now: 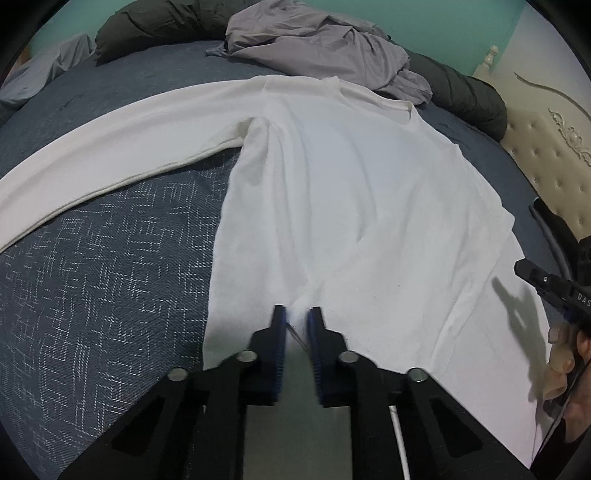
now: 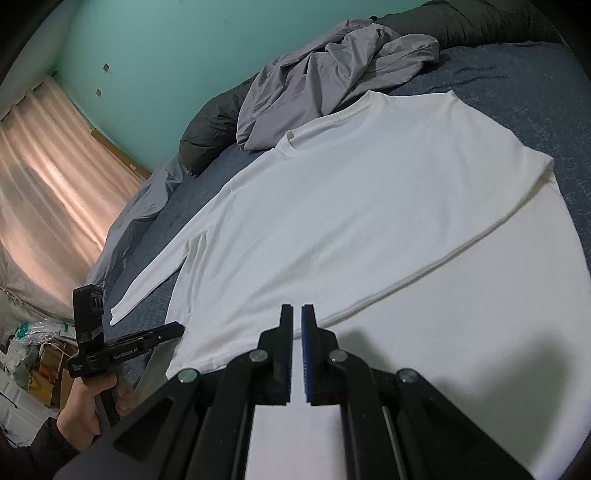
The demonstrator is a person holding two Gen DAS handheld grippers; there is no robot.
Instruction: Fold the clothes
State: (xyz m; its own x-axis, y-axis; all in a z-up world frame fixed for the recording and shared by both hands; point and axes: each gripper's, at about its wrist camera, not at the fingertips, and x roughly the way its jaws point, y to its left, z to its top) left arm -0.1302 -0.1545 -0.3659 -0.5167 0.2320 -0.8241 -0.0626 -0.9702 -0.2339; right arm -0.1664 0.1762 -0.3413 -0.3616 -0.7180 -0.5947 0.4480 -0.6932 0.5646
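Observation:
A white long-sleeved shirt (image 1: 351, 184) lies flat on the blue bed, collar at the far end. One sleeve (image 1: 110, 158) stretches out to the left. My left gripper (image 1: 297, 317) is shut on the shirt's near hem, and the cloth puckers up between its blue pads. In the right wrist view the same gripper (image 2: 179, 328) meets the shirt (image 2: 351, 203) at its lower left corner. My right gripper (image 2: 296, 314) is shut over the near white cloth, with nothing visibly between its fingers. From the left wrist view it (image 1: 521, 267) hovers at the shirt's right edge and casts a shadow on it.
A crumpled grey garment (image 1: 325, 48) and a dark duvet (image 1: 155, 26) lie beyond the collar. The patterned blue bedspread (image 1: 110, 277) is bare left of the shirt. A tufted headboard (image 1: 546, 147) borders the right. Curtains (image 2: 48, 184) and floor clutter (image 2: 33, 350) stand beside the bed.

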